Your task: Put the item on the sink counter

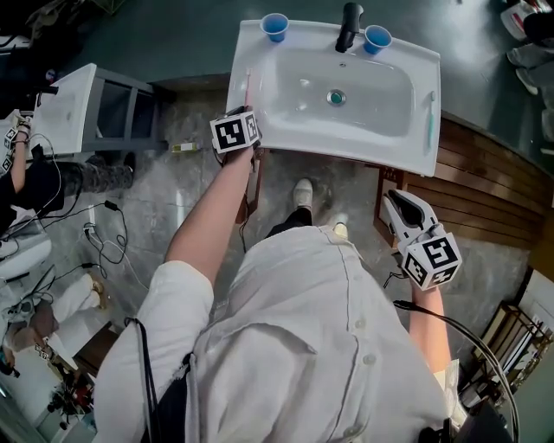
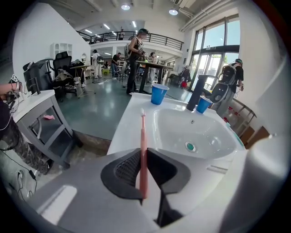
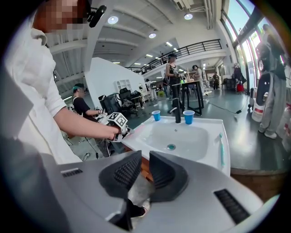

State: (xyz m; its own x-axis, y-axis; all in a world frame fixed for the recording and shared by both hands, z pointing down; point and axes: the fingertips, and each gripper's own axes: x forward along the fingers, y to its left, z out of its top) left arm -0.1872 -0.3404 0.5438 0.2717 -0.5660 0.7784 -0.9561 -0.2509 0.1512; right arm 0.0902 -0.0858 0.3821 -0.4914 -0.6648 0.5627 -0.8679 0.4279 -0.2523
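A pink toothbrush [image 2: 143, 136] runs along the left rim of the white sink counter [image 2: 125, 123], bristles at the far end. My left gripper [image 2: 143, 154] is shut on its handle, with both pads against it. In the head view that gripper [image 1: 249, 121] sits at the counter's front left corner, and the pink toothbrush [image 1: 248, 86] points toward the back. My right gripper [image 1: 396, 201] hangs below the counter's front right corner. Its jaws [image 3: 145, 159] stand open by a narrow gap with nothing between them.
A teal toothbrush [image 1: 430, 117] lies on the right rim. Two blue cups [image 1: 274, 26] [image 1: 376, 38] flank the black faucet [image 1: 349, 26] at the back. A grey shelf unit [image 1: 78, 104] and floor cables [image 1: 104, 242] are to the left, wooden decking [image 1: 493, 190] to the right.
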